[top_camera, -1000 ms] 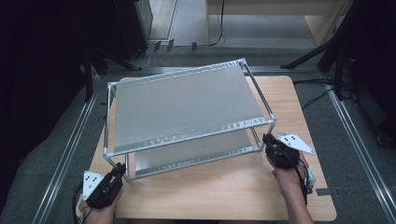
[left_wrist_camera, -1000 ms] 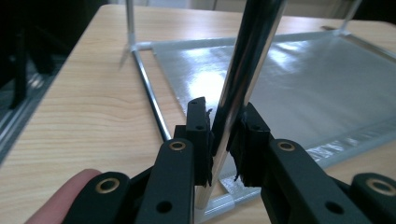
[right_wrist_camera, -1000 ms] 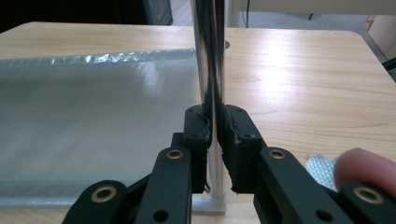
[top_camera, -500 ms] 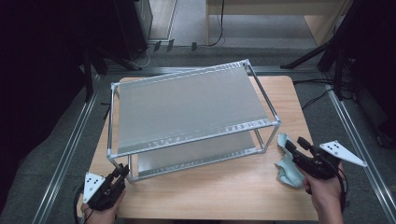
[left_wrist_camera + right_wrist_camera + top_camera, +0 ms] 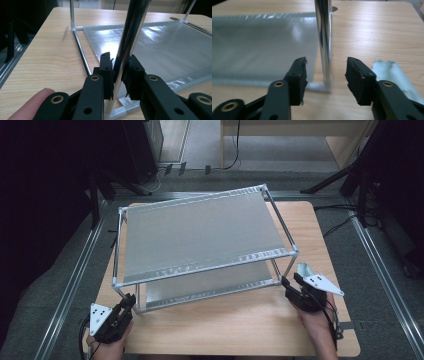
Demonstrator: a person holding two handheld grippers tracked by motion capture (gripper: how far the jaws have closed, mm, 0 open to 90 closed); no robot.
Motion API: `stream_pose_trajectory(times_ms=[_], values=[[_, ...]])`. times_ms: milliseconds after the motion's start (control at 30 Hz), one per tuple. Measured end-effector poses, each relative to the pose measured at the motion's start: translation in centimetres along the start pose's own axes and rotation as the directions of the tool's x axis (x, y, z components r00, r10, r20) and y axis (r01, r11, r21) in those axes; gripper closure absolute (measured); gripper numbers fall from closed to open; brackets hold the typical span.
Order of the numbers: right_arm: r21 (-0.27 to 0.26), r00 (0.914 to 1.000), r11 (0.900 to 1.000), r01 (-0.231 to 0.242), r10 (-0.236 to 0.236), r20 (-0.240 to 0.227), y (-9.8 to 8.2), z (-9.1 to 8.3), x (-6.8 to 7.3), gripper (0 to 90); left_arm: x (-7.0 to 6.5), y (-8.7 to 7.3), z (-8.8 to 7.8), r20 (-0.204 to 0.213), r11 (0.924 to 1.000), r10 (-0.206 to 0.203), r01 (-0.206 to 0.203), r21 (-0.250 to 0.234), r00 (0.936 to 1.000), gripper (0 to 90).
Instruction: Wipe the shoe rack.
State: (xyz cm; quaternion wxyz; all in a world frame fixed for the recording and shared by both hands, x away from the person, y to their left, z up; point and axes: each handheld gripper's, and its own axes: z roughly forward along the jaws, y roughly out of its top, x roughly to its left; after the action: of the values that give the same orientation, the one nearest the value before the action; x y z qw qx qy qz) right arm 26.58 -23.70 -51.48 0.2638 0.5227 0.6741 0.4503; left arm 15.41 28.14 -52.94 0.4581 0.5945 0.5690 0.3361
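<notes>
Two claws, one rack [image 5: 200,232]: it stands slightly askew in the middle of the table [image 5: 240,325], a two-shelf frame of chrome posts. My left claw [image 5: 129,301] is clamped on the near-left post [image 5: 126,42], low down, just above the bottom shelf [image 5: 160,42]; the pads press the tube from both sides. My right claw [image 5: 325,72] is at the near-right post [image 5: 323,37], and its jaws have just been closing. They stand half open around the tube, a gap on each side, so nothing is held there yet. A crumpled cloth [image 5: 390,72] lies on the table just beside that claw.

As I judge it, the job is about half set up: one corner is gripped, the other is lined up but not taken. What is left is to close the right jaws on the post and then shift or lift the rack with both hands together. The rack rests with all its feet on the wood, so no move of it has begun.
</notes>
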Motion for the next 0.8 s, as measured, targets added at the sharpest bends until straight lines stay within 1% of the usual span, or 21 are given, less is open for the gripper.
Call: stream_pose_trajectory(times_ms=[33,67,133,167,200,267,333,367,400,433,467,500,533,567,600,633,667,700,733,767,800], values=[[-0.004,0.9999,1.0,-0.014,0.014,-0.003,0.1,0.3,0.2,61.0,0.0,0.0,0.0,0.003,1.0,0.0,0.0,0.0,1.0,78.9],[-0.005,0.9996,1.0,-0.027,0.027,-0.001,0.2,0.6,0.4,66.7,0.1,0.0,0.0,0.006,1.0,-0.001,0.001,0.0,1.0,79.0],[-0.003,0.9983,1.0,-0.016,0.016,0.056,0.3,1.0,0.5,78.9,0.1,-0.1,-0.1,0.015,1.0,0.002,-0.002,-0.002,0.9999,79.0],[-0.001,0.9979,1.0,-0.026,0.026,0.058,0.2,0.9,0.4,80.0,0.1,-0.1,-0.1,0.022,1.0,0.005,-0.005,-0.002,0.9998,79.0],[-0.003,0.9983,1.0,-0.029,0.029,0.05,0.1,0.8,0.3,80.7,0.2,-0.1,-0.2,0.031,0.9999,0.01,-0.01,-0.001,0.9995,79.1],[0.007,0.9986,1.0,0.007,-0.007,0.053,-0.1,0.1,0.2,81.6,0.1,-0.2,-0.3,0.048,0.9998,0.022,-0.022,0.0,0.9986,79.1],[0.016,0.9966,0.999,0.043,-0.044,0.07,-0.5,-0.8,0.2,82.1,-0.1,-0.3,-0.3,0.063,0.9991,0.043,-0.043,-0.001,0.9971,79.4],[0.021,0.9963,0.999,0.045,-0.046,0.073,-0.6,-1.2,0.1,82.2,-0.2,-0.3,-0.5,0.067,0.9982,0.059,-0.06,0.003,0.996,79.6],[0.027,0.9962,0.998,0.052,-0.054,0.069,-0.9,-1.9,0.0,82.3,-0.2,-0.3,-0.5,0.075,0.998,0.062,-0.063,0.007,0.9952,79.8],[0.032,0.9954,0.998,0.061,-0.063,0.072,-1.0,-2.2,0.0,82.4,-0.3,-0.3,-0.6,0.087,0.9977,0.066,-0.067,0.01,0.994,79.8],[0.04,0.9932,0.996,0.076,-0.079,0.086,-1.2,-2.6,0.1,82.6,-0.4,-0.3,-0.7,0.092,0.9975,0.068,-0.07,0.013,0.9934,79.8],[0.044,0.9914,0.996,0.084,-0.088,0.097,-1.2,-2.8,0.1,82.6,-0.5,-0.2,-0.8,0.101,0.9963,0.082,-0.084,0.018,0.9915,79.9],[0.047,0.9903,0.995,0.084,-0.088,0.108,-1.3,-3.0,0.2,82.5,-0.6,-0.2,-0.8,0.109,0.9949,0.096,-0.099,0.019,0.9894,80.0],[0.045,0.9904,0.996,0.072,-0.077,0.115,-1.4,-3.2,0.2,81.9,-0.6,-0.2,-0.9,0.112,0.9935,0.108,-0.111,0.024,0.9878,80.0],[0.037,0.9915,0.997,0.062,-0.065,0.113,-1.6,-3.5,0.1,79.0,-0.6,-0.2,-0.9,0.127,0.9942,0.101,-0.105,0.026,0.9868,79.8],[0.015,0.9958,0.998,0.055,-0.056,0.072,-1.7,-3.7,-0.2,66.6,-0.6,-0.1,-1.0,0.142,0.9951,0.093,-0.097,0.021,0.9855,78.9],[0.013,0.9978,0.998,0.055,-0.055,0.038,-1.7,-3.9,-0.5,61.5,-0.5,-0.1,-1.0,0.156,0.9963,0.084,-0.086,0.004,0.9841,77.3],[0.013,0.9983,0.998,0.059,-0.059,0.006,-1.5,-4.2,-0.9,59.8,-0.4,0.0,-1.1,0.174,0.9972,0.074,-0.073,-0.012,0.982,74.5],[-0.008,0.9973,0.997,0.073,-0.073,-0.006,-1.2,-4.7,-1.5,59.7,-0.4,0.1,-1.1,0.176,0.9971,0.076,-0.073,-0.021,0.9814,70.8],[-0.03,0.9976,0.997,0.067,-0.067,-0.018,-1.0,-5.2,-1.9,59.4,-0.4,0.1,-1.2,0.171,0.9974,0.07,-0.066,-0.028,0.9827,68.5],[-0.056,0.9982,0.998,0.041,-0.043,-0.041,-0.6,-5.9,-2.6,58.5,-0.3,0.1,-1.2,0.163,0.9976,0.067,-0.063,-0.029,0.9844,66.5]])
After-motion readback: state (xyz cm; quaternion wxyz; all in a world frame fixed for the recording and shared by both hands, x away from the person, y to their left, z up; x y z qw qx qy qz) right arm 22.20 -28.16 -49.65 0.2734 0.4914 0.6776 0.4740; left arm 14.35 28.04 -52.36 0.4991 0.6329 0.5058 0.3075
